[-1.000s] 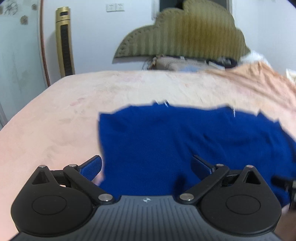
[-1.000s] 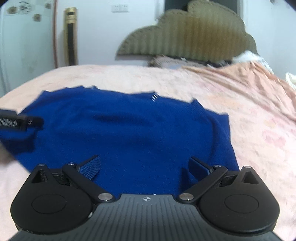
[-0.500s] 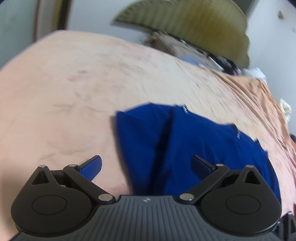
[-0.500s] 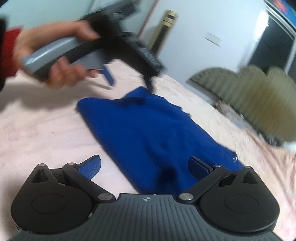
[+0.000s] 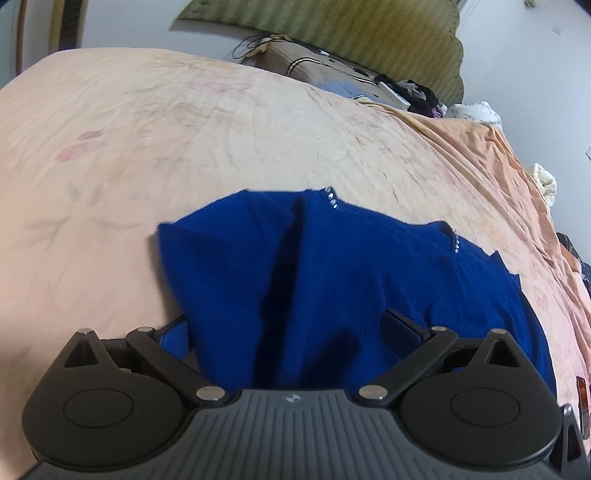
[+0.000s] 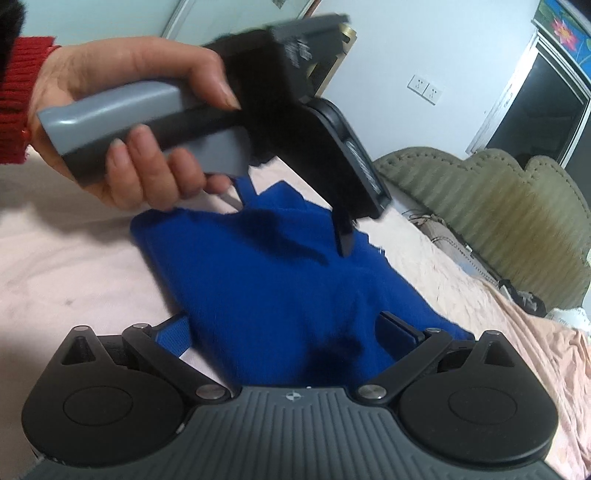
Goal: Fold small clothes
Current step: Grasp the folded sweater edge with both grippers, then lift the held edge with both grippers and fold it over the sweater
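Note:
A small royal-blue knit garment (image 5: 351,280) lies on the pink bedspread (image 5: 184,122), with a dark fold line down its left part. My left gripper (image 5: 288,328) is open, its fingers spread either side of the garment's near edge. In the right wrist view the same garment (image 6: 266,288) stretches away from me, and my right gripper (image 6: 286,328) is open over its near end. The left gripper (image 6: 295,232), held in a hand with a red sleeve, hovers over the garment's far end with its fingers pointing down at the cloth.
An olive padded headboard (image 5: 332,33) and pillows with clutter (image 5: 354,81) stand at the far end of the bed. A crumpled orange sheet (image 5: 517,177) covers the bed's right side. A wall with sockets (image 6: 424,88) and a dark doorway (image 6: 535,110) lie beyond.
Both grippers swung from side by side at the garment's near edge to its opposite ends. The left part of the garment has been folded over, making a dark crease. Both stayed open.

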The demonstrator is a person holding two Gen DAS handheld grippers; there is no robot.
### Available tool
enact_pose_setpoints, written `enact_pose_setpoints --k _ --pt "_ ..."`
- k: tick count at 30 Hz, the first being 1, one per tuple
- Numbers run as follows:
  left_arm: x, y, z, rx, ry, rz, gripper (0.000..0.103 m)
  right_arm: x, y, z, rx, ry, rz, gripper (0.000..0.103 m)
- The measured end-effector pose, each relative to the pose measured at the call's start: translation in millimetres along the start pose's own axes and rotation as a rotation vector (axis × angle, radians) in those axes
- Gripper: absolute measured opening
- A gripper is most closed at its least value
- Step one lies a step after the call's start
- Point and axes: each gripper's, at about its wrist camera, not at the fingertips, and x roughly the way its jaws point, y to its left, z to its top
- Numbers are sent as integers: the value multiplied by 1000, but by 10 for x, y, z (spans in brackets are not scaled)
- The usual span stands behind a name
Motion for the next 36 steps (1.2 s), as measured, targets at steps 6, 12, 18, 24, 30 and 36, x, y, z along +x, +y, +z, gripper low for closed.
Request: enact_pose_setpoints --k 6,12,18,24,30,36 --pt "214 -49 210 21 -14 10 102 183 92 84 -16 -32 -43 98" --pt "331 -125 321 51 -45 72 65 239 129 105 -35 -52 -11 68" --pt "407 -161 392 10 -12 47 15 280 187 114 -74 -28 21 10" --pt "246 -406 360 82 -51 119 12 147 20 60 31 -47 87 8" --pt "-39 -660 434 94 -119 145 13 -238 -90 -50 18 -123 47 7" --pt "-154 -1012 510 75 -143 169 12 -528 -389 -178 81 -145 -6 6"
